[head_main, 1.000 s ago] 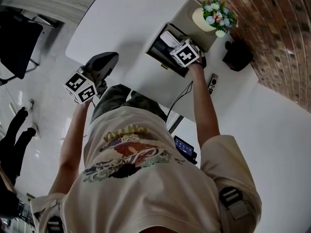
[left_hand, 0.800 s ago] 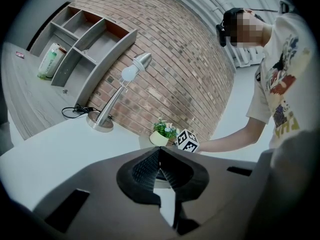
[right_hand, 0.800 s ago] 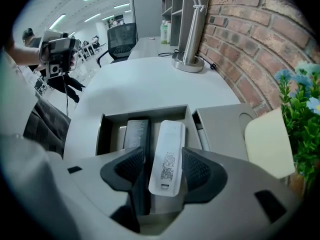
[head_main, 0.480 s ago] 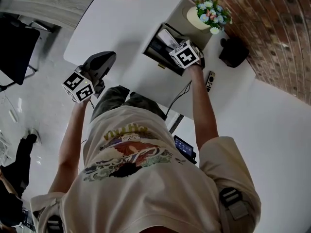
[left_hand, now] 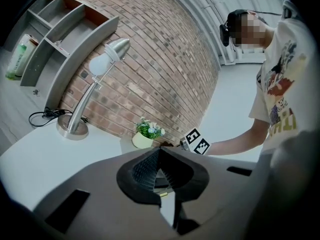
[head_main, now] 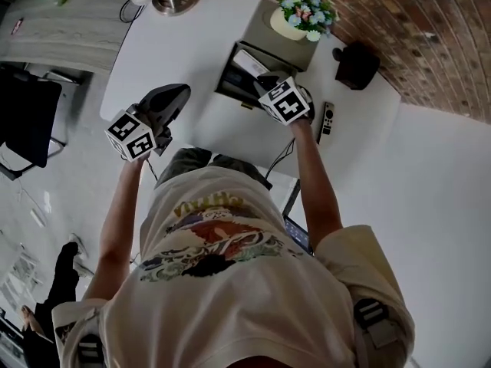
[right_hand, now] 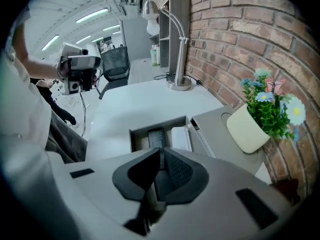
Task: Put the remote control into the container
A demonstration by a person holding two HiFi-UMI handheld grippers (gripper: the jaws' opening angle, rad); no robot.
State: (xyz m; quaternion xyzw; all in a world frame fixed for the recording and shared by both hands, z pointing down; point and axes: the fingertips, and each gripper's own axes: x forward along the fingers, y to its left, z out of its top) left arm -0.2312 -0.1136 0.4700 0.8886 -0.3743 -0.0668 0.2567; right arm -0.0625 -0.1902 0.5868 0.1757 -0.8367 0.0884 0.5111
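I saw the right gripper [right_hand: 161,153] poised over the near rim of the container [right_hand: 133,136]. Its jaws were closing to a thin slit, with nothing pinched between them that I could make out. A black remote [right_hand: 155,137] lay flat inside the container, just beside a white remote-shaped item [right_hand: 180,138]. Another dark remote [head_main: 326,121] lay on the white table [head_main: 192,52], just right of that gripper and outside the container. The left gripper [left_hand: 159,153] hung near the table's left edge, jaws together and empty.
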